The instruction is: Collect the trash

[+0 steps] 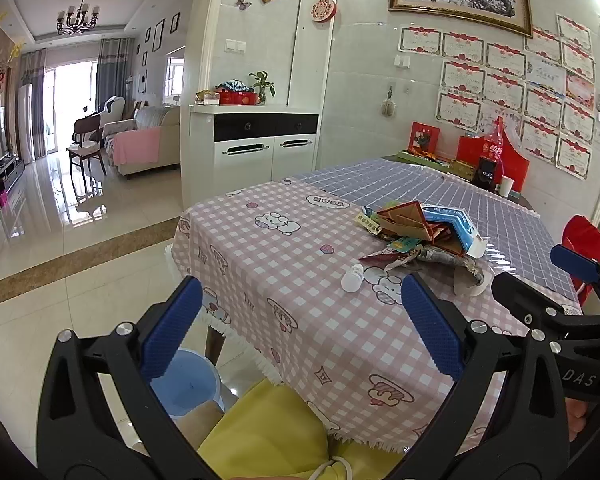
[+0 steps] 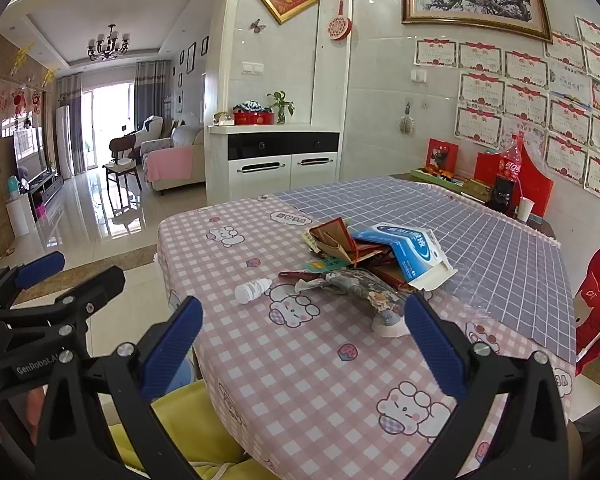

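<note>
Centre-right of left view: trash pile (image 1: pixel 420 232) plus small white bottle (image 1: pixel 352 277) on table (image 1: pixel 300 352). Both tongs apart, empty: left gripper (image 1: pixel 300 332), right gripper (image 2: pixel 300 344) staged short of pile, likely pre-reach.

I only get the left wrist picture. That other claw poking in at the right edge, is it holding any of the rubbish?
Observer: No. Its own camera shows the right gripper open, with nothing between the pads.
Visitor: And the little white bottle?
Observer: The white bottle lies on its side, its narrow dropper tip pointing toward the trash pile.
Visitor: Anything I'm missing beside that pile?
Observer: Clear plastic film lies crumpled just right of the blue-and-white box.
</note>
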### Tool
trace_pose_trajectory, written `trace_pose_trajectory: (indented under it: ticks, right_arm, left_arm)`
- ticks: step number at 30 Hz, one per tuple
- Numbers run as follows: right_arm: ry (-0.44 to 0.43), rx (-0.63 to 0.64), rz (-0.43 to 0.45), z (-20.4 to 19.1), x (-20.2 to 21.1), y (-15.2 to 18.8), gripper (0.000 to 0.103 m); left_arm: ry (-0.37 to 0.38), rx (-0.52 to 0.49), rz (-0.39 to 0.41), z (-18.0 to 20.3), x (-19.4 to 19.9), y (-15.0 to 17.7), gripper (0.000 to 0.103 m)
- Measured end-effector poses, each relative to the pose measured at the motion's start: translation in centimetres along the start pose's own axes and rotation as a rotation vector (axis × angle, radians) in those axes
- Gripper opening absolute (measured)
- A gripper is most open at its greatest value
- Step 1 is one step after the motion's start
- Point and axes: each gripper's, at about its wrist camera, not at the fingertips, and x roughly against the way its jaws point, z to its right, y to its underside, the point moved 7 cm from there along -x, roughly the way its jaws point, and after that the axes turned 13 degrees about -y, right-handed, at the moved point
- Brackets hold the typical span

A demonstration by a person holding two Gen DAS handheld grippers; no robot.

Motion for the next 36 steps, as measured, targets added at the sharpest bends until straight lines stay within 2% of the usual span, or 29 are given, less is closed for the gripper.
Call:
trace_pose_trajectory:
  ticks: [17, 36]
  right_arm:
    - [-0.013, 0.007, -0.013, -0.29, -0.49, -0.05, 0.099]
    - [-0.024, 0.009, -0.020, -0.42, -0.69, 0.17, 0.099]
  left_arm:
    - [0.008, -0.009, -0.034, 0.09, -0.69, 0.47, 0.098]
    - [0.007, -0.010, -0.035, 0.06, -0.77, 0.42, 0.098]
